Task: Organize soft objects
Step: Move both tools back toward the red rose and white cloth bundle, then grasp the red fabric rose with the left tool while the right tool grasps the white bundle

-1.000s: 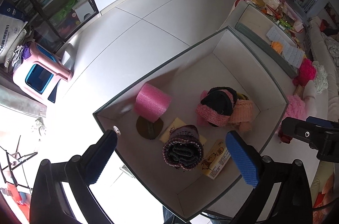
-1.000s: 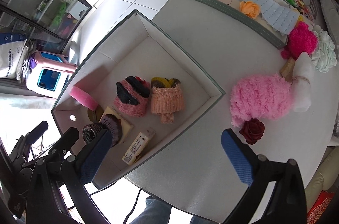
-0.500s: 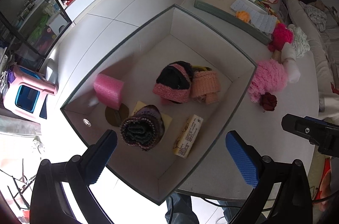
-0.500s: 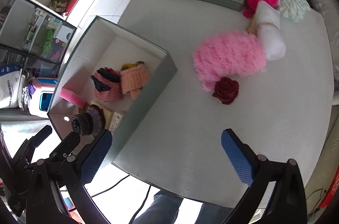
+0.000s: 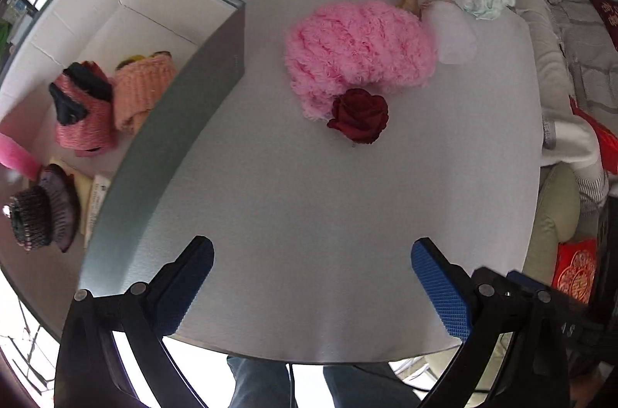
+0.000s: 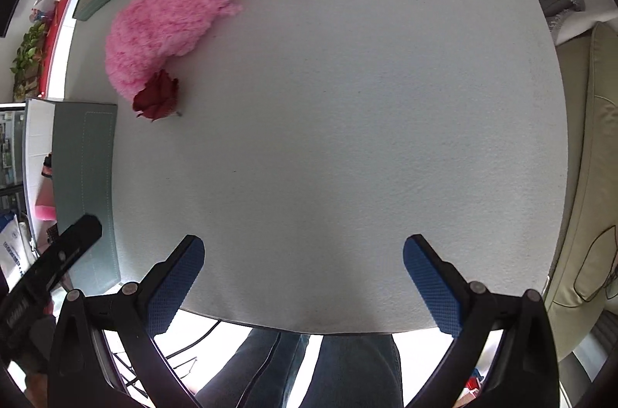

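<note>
My left claw (image 5: 313, 276) and right claw (image 6: 303, 273) gape empty above the counter (image 5: 309, 215); one red rose (image 5: 359, 114) lies ahead, touching one fluffy pink bundle (image 5: 359, 49).

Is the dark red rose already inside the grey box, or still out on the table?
Out. The dark red rose lies on the table, against the fluffy pink piece, apart from the grey box.

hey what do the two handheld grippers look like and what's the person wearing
Both the left gripper and the right gripper are black plastic with round silver pivot screws. Each finger carries a blue pad with a dimpled grid texture. Below the table edge, the person's blue jeans show.
</note>
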